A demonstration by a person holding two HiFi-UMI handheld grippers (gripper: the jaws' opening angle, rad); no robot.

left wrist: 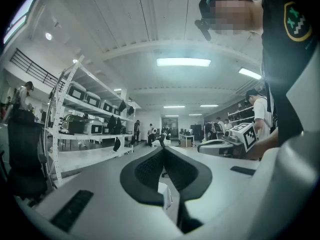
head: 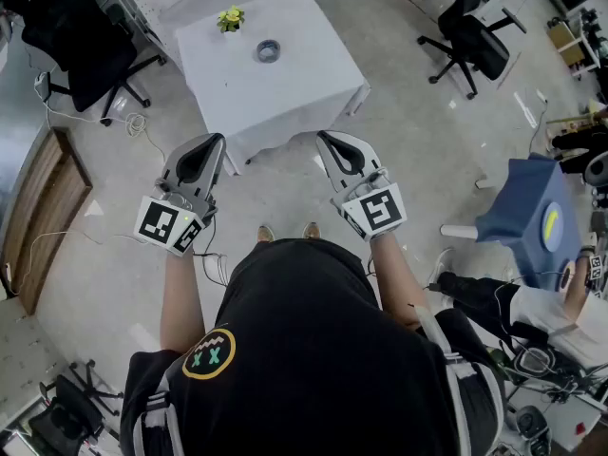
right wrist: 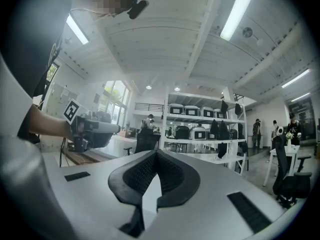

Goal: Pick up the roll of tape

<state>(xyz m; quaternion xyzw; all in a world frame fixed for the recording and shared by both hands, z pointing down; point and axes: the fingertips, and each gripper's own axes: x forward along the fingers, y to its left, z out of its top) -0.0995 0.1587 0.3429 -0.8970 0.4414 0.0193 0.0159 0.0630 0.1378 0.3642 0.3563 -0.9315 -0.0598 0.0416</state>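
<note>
Closed left tool [head: 216, 140], closed right tool [head: 323, 137], roll of tape [head: 268, 51] well ahead.

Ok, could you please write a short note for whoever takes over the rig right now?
Left gripper: shut, empty, held level in front of the person.
Right gripper: shut, empty, also level.
Roll of tape: lies flat on the white table ahead, just right of the yellow flowers in the head view. Neither gripper is near it.
Done: nothing yet; the tape is untouched.
Left: step up to the table, open one gripper, close it on the tape and lift.
</note>
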